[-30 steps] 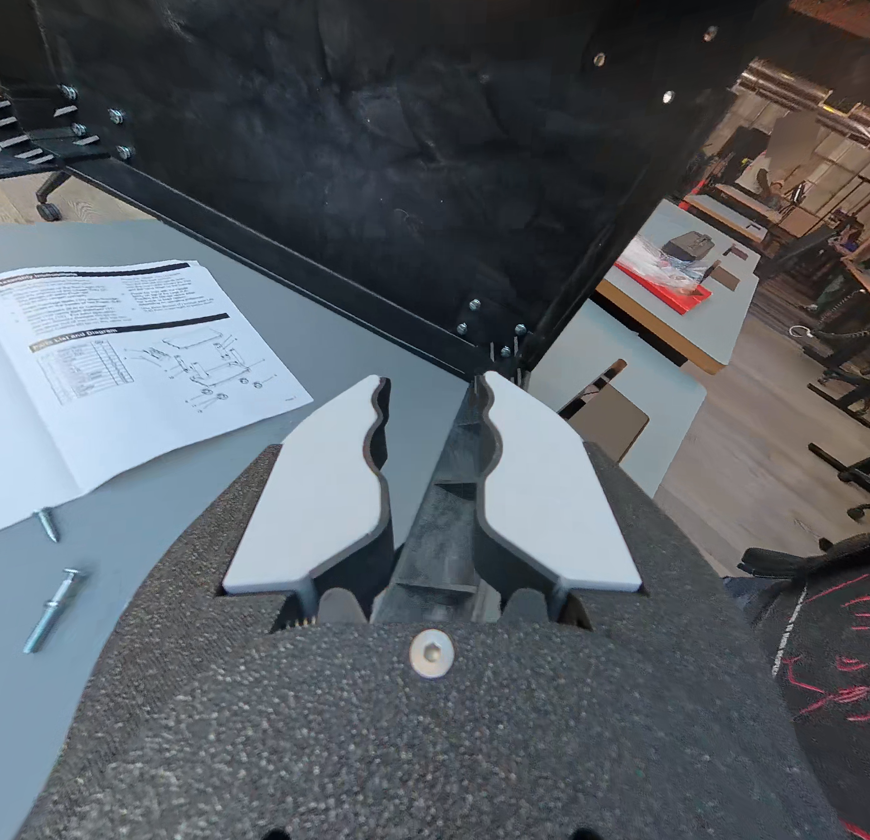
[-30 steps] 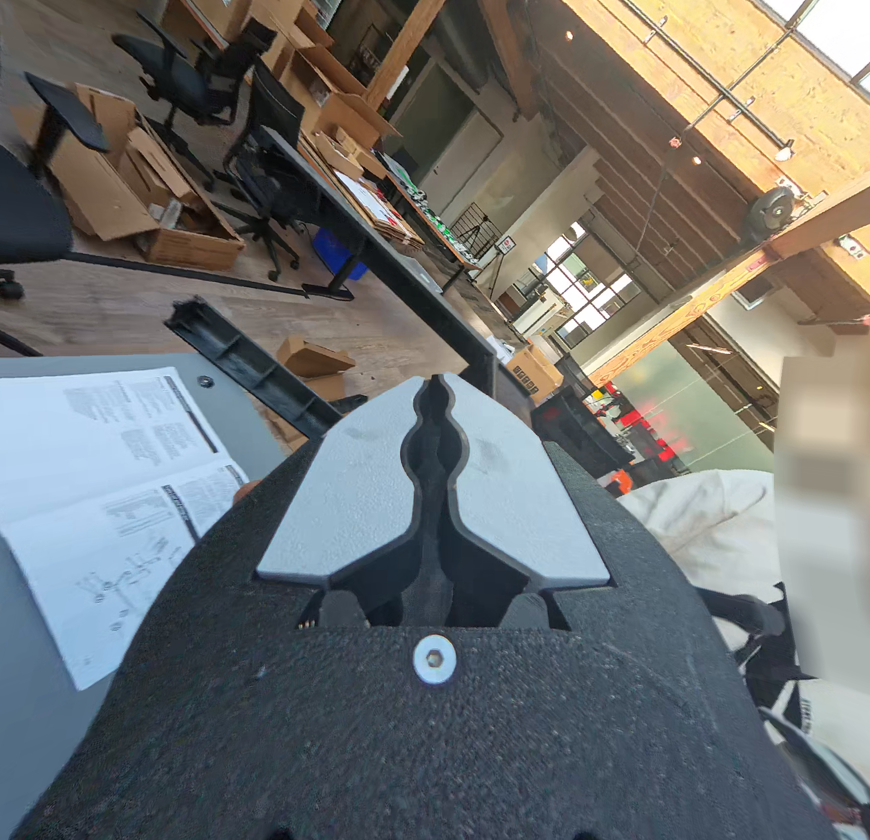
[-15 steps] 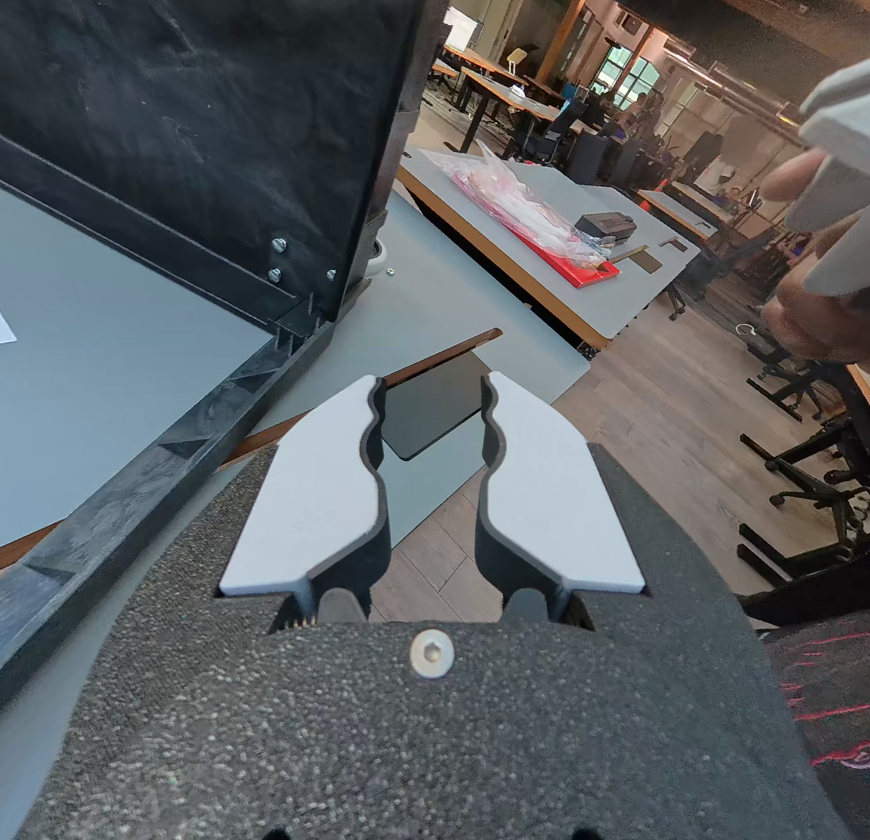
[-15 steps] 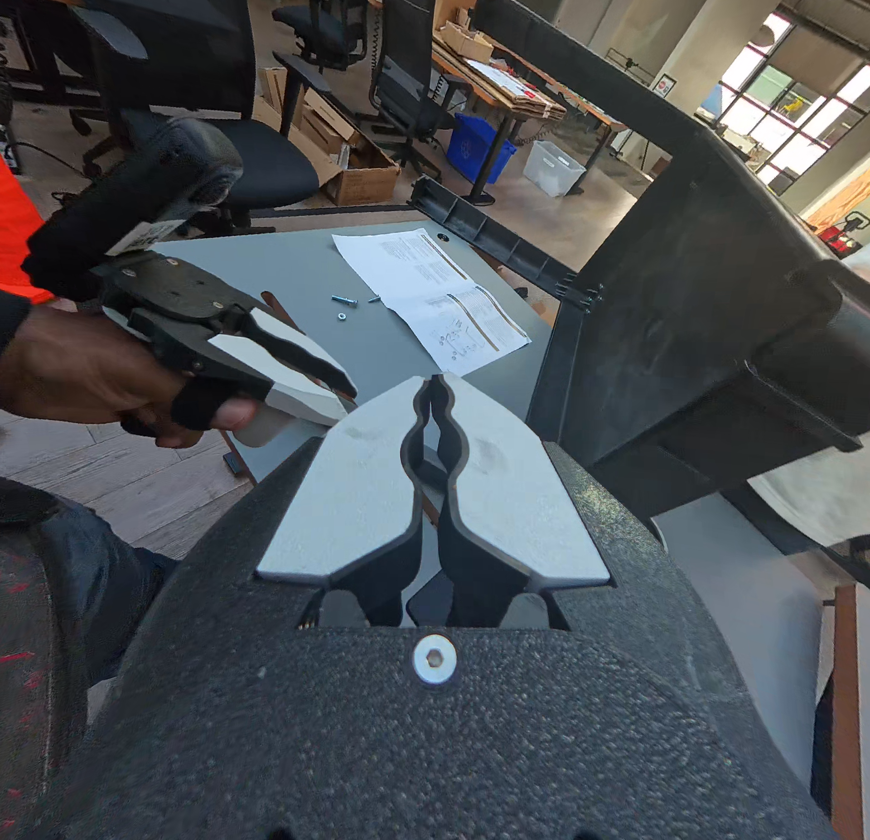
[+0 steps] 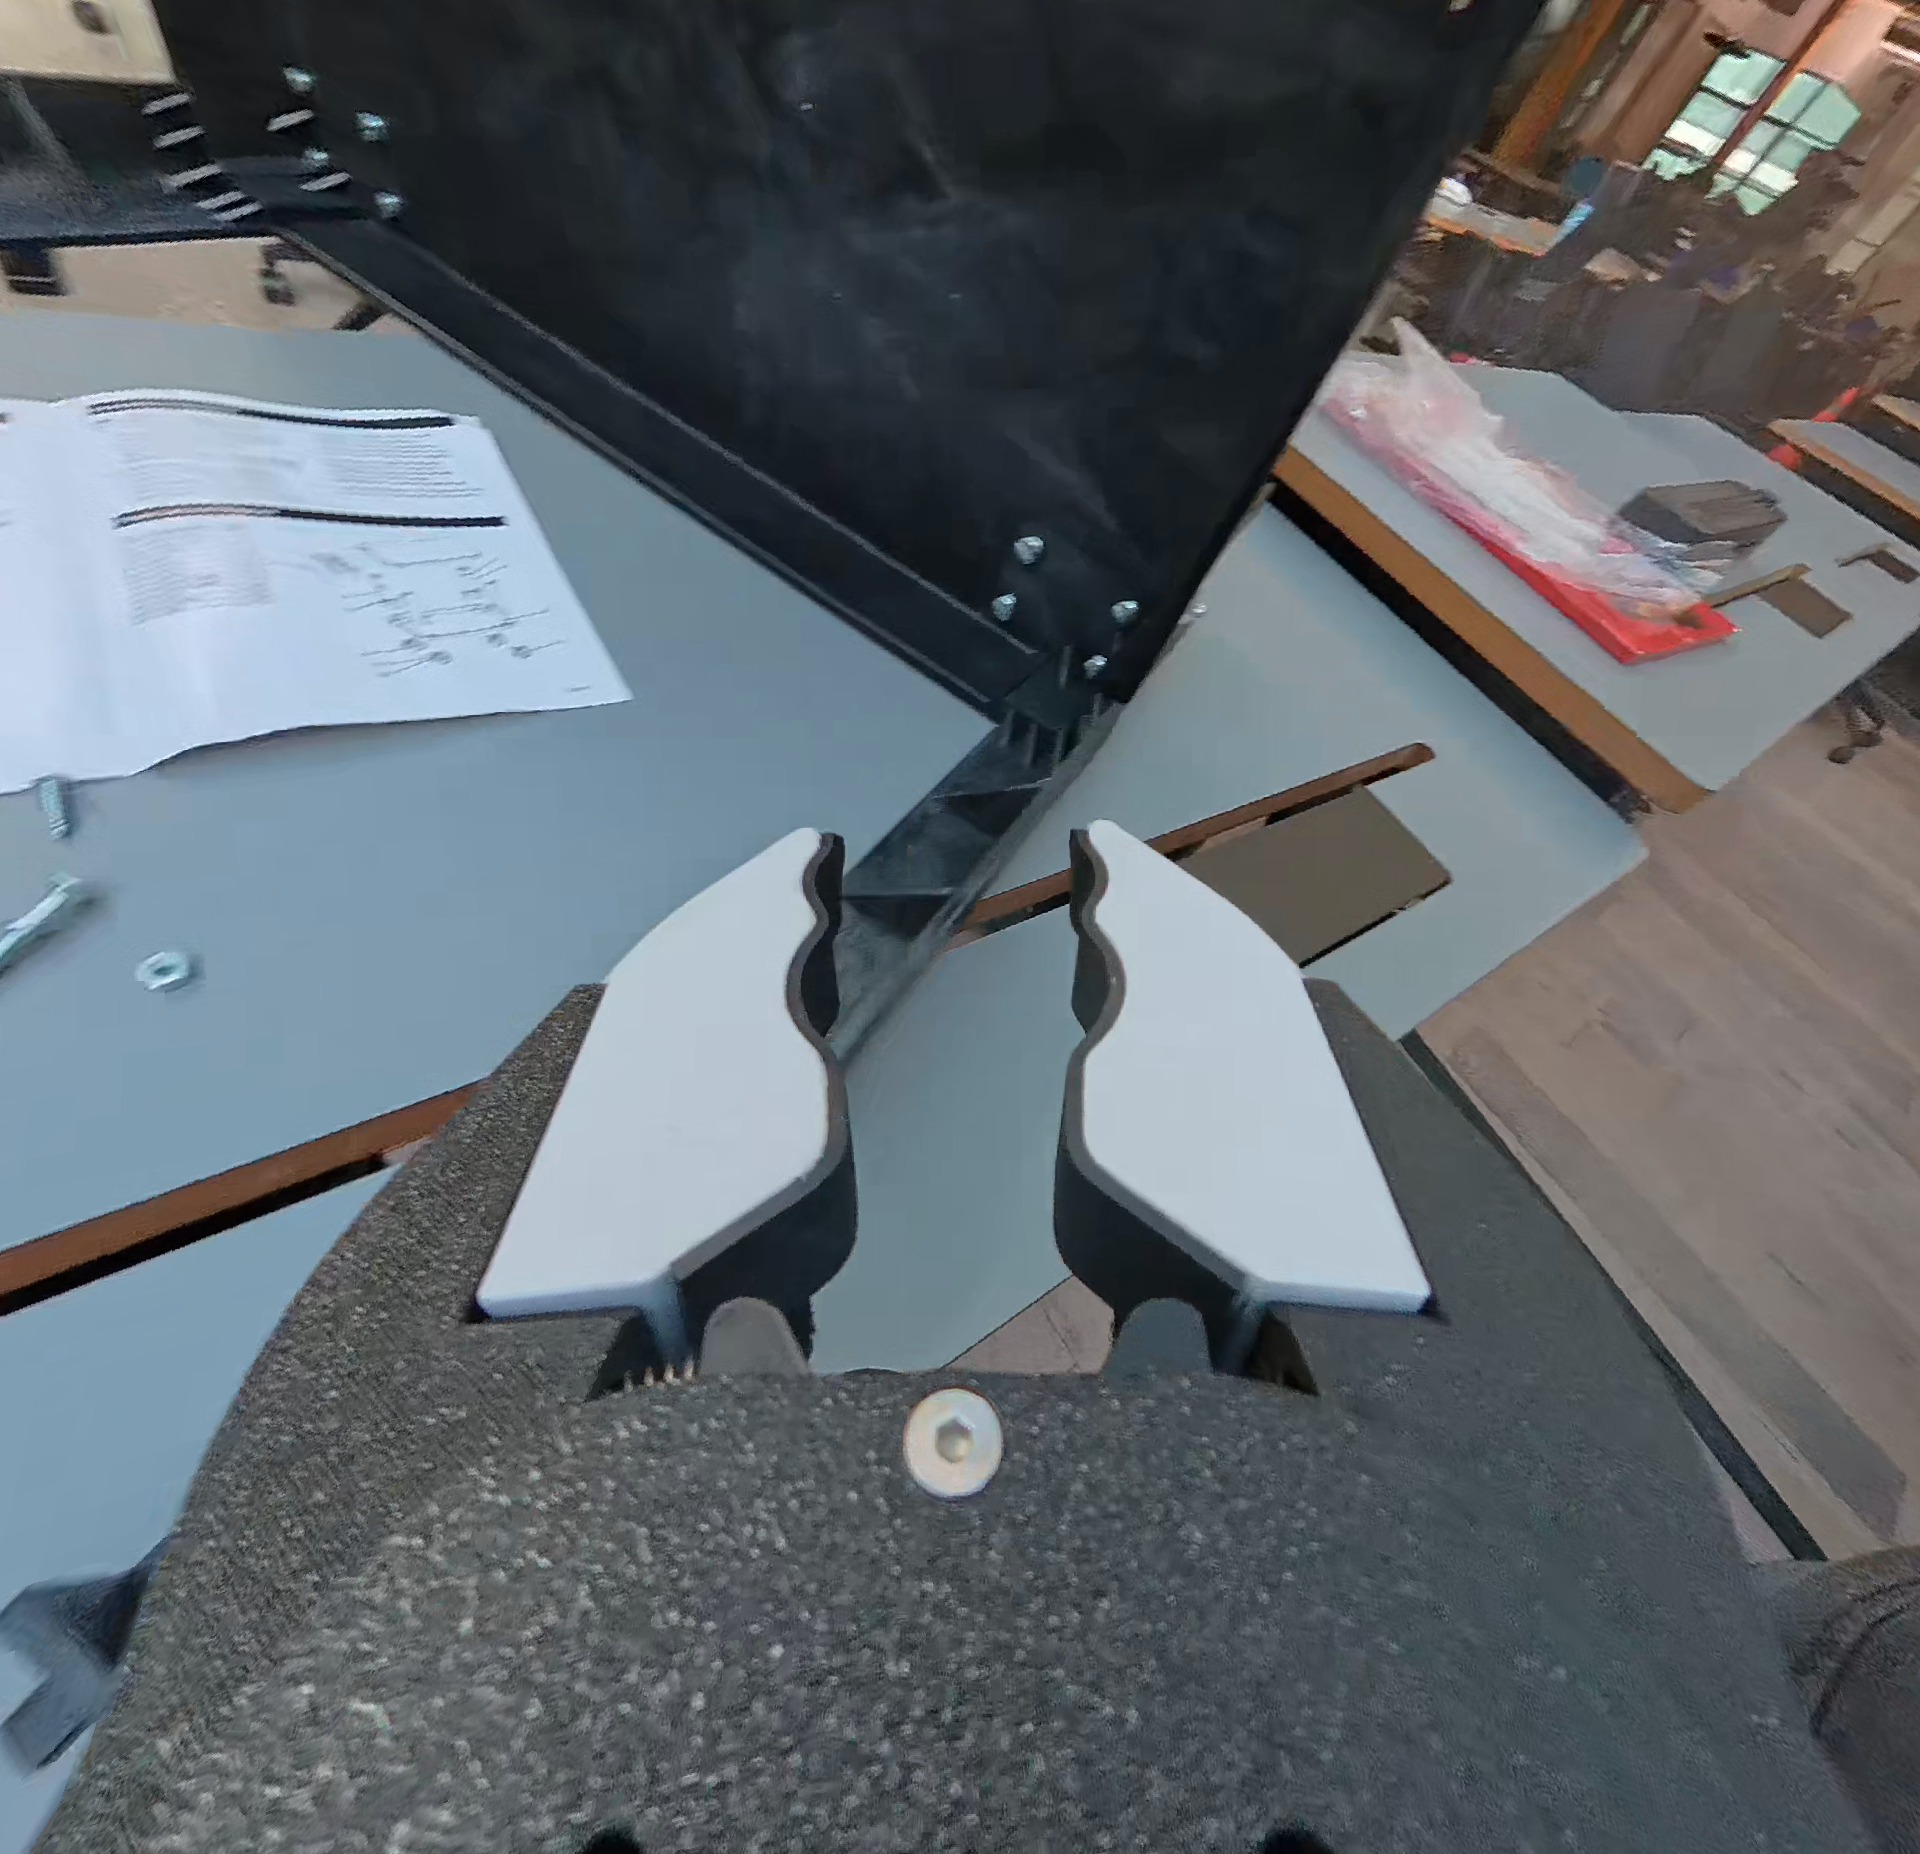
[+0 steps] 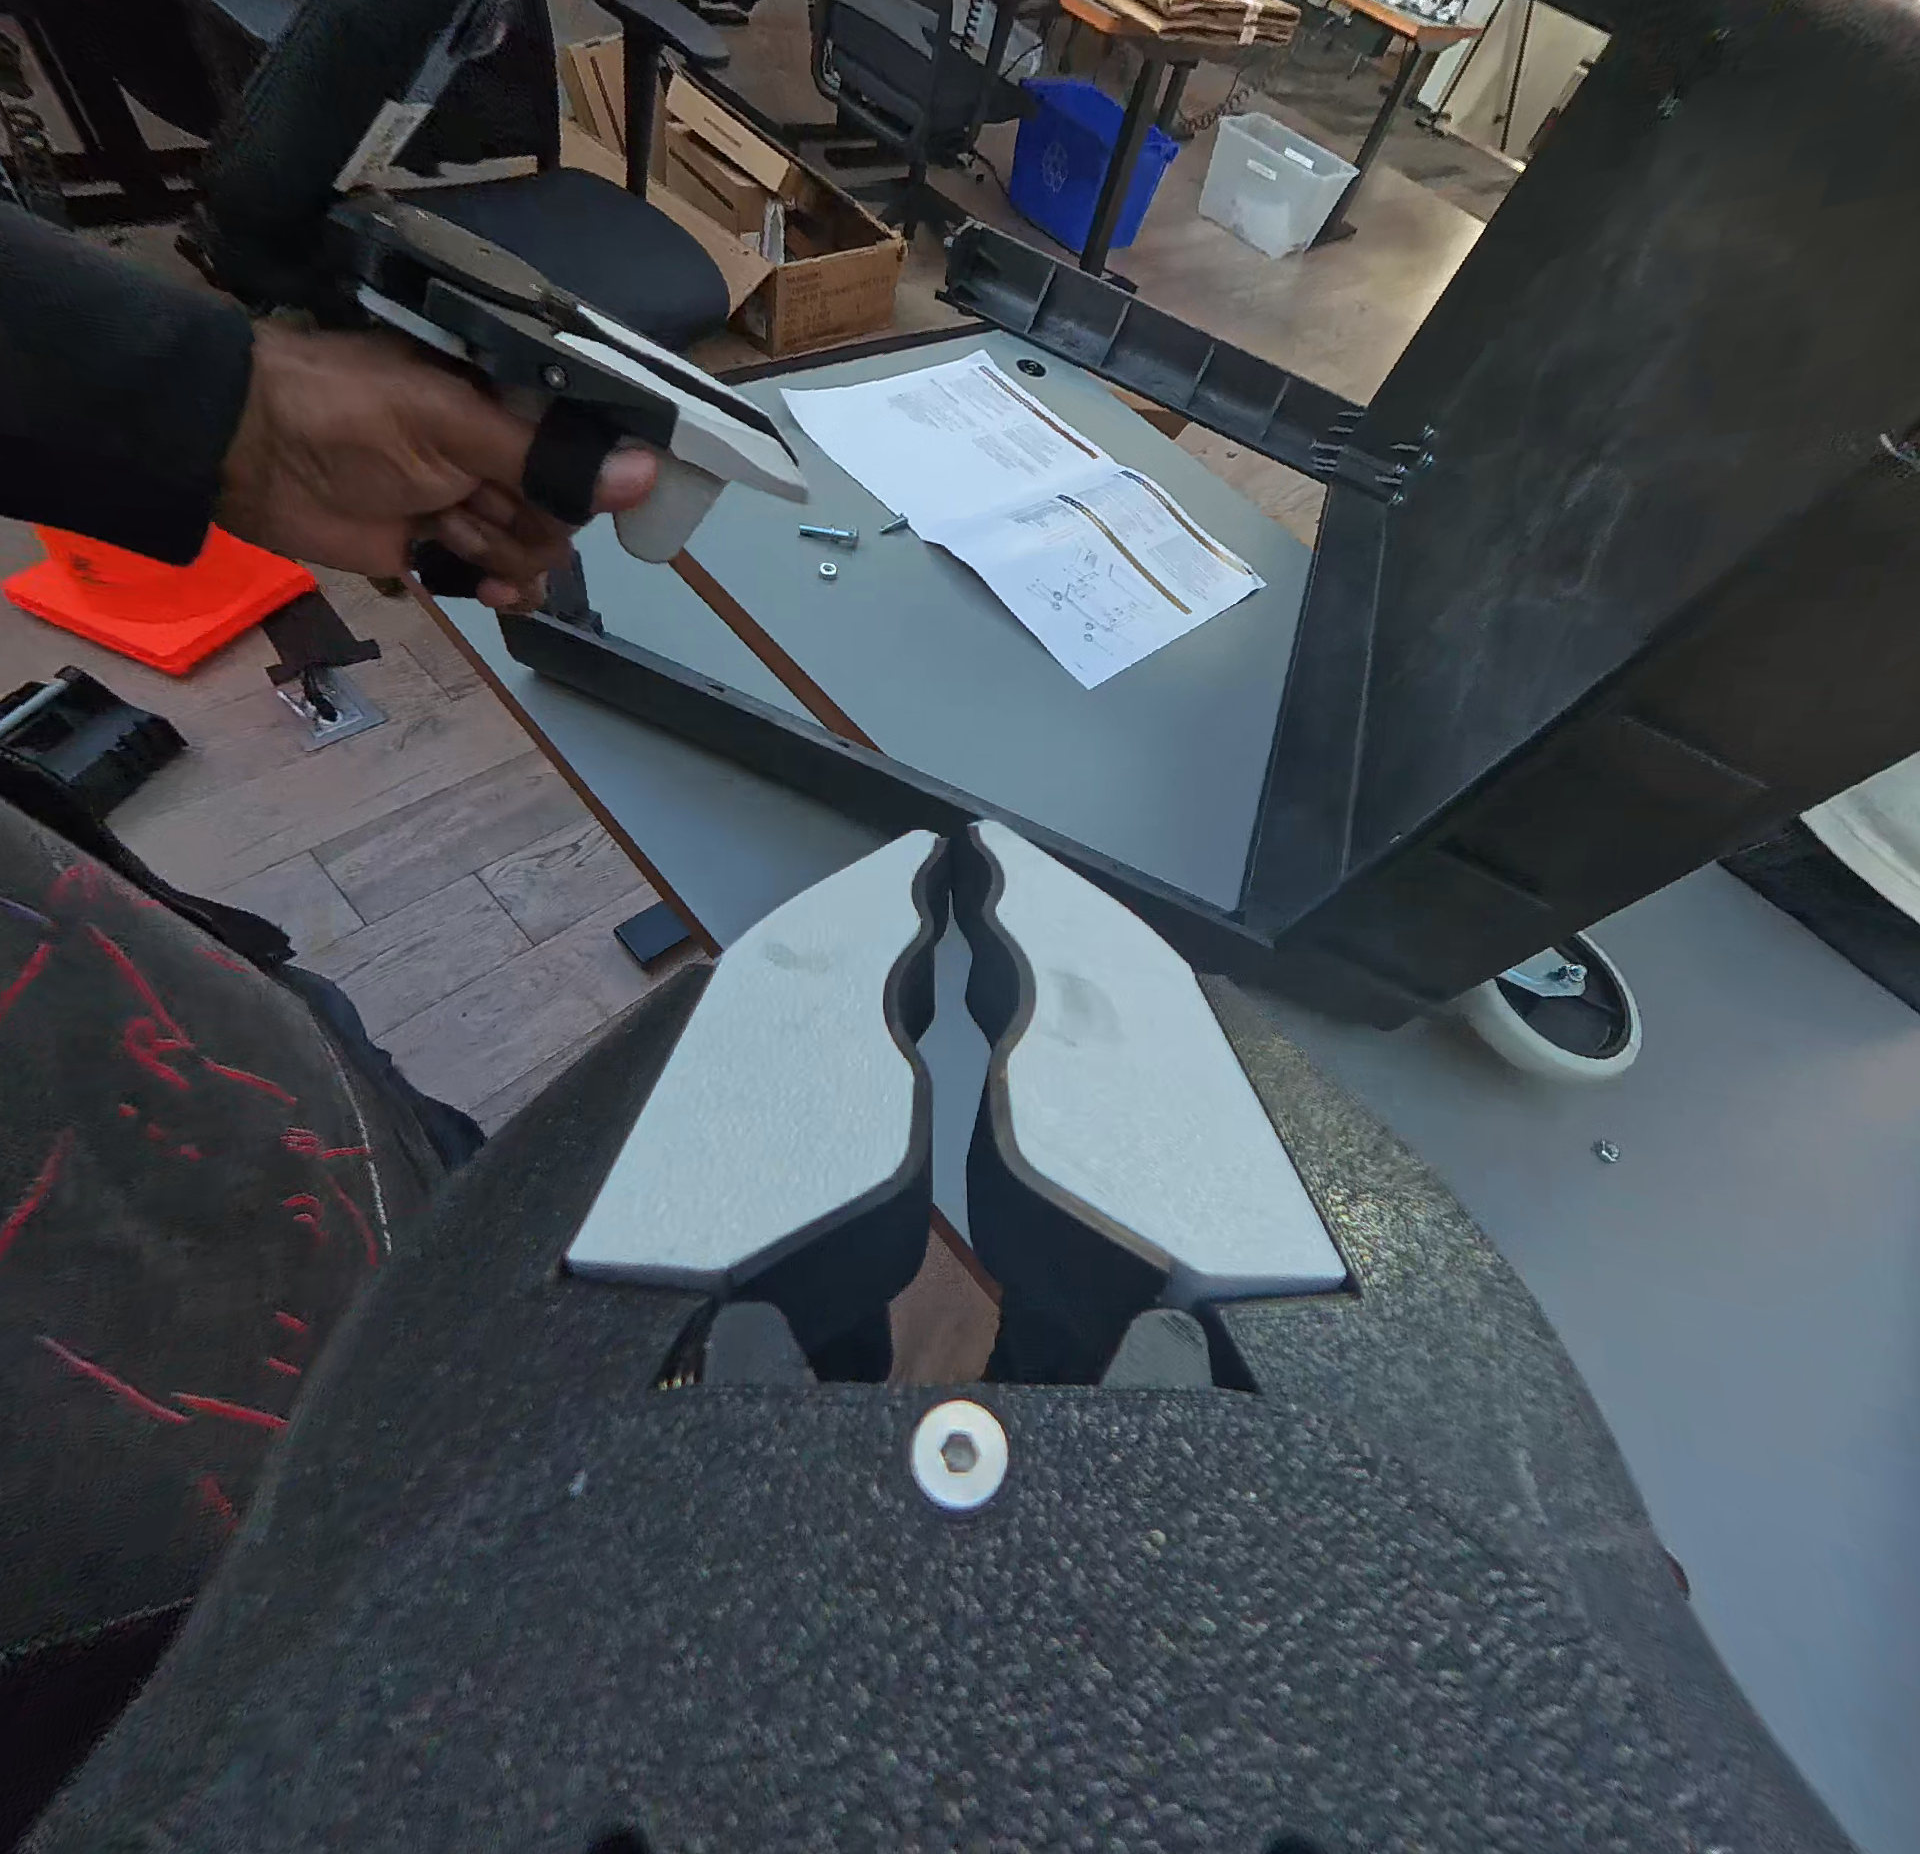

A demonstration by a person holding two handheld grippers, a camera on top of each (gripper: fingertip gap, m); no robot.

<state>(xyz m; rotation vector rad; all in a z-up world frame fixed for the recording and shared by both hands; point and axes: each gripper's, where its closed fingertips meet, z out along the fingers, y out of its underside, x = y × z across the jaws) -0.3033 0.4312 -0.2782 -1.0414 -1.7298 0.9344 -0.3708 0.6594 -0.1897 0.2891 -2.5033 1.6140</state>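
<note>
Item: black plastic panel assembly point(image 5: 831, 246), matt and scuffed, standing tilted on the grey table point(image 5: 416, 869); silver bolts cluster at its lower corner, and a ribbed black rail point(image 5: 935, 869) runs from that corner toward the left gripper, long axis pointing at the camera. In the right wrist view the same assembly point(image 6: 1558, 505) rises at the right, with a white caster wheel point(image 6: 1558, 1015) under its near corner and a small nut point(image 6: 1606, 1150) lying beside it. Left gripper point(image 5: 951, 848): fingers apart, empty, poised over the table edge near the rail's end. Right gripper point(image 6: 951, 838): fingers together at the tips, holding nothing, just before the assembly's lower bar. Printed instruction sheet point(image 5: 260, 557), white, open flat on the table; its print is too blurred to read. Loose bolt point(image 6: 828, 532) and nut point(image 6: 828, 570) beside the sheet.
</note>
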